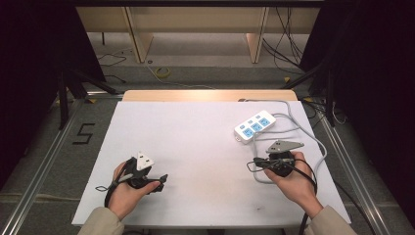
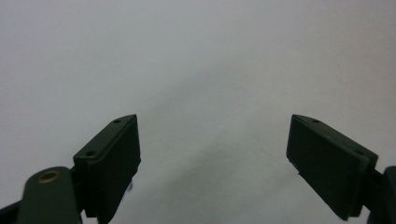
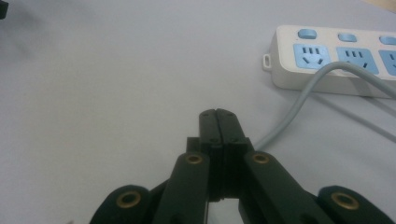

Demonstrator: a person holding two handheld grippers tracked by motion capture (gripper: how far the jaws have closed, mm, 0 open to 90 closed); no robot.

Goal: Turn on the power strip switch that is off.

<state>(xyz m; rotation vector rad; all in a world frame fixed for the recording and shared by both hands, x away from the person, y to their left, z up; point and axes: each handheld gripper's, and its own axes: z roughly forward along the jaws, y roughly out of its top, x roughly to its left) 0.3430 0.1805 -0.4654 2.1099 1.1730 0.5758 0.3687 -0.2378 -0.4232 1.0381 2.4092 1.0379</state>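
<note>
1. High view: a white power strip (image 1: pixel 254 126) lies on the white desk (image 1: pixel 195 142), its grey cord (image 1: pixel 313 142) looping beside it.
2. The right claw (image 1: pixel 259 164), held in the right hand (image 1: pixel 293 183), sits just short of the strip, near the cord's loop.
3. Right gripper view: its jaws are pressed together, gripping nothing.
4. The left claw (image 2: pixel 212 154) is far from the strip, jaws spread wide and empty.

The right gripper (image 3: pixel 218 122) rises from the bottom with its jaws pressed together, nothing between them, over the white table (image 3: pixel 102 93). A white power strip (image 3: pixel 336 58) with blue sockets lies toward the upper right. Its grey cable (image 3: pixel 299 105) curves down past the jaws.
</note>
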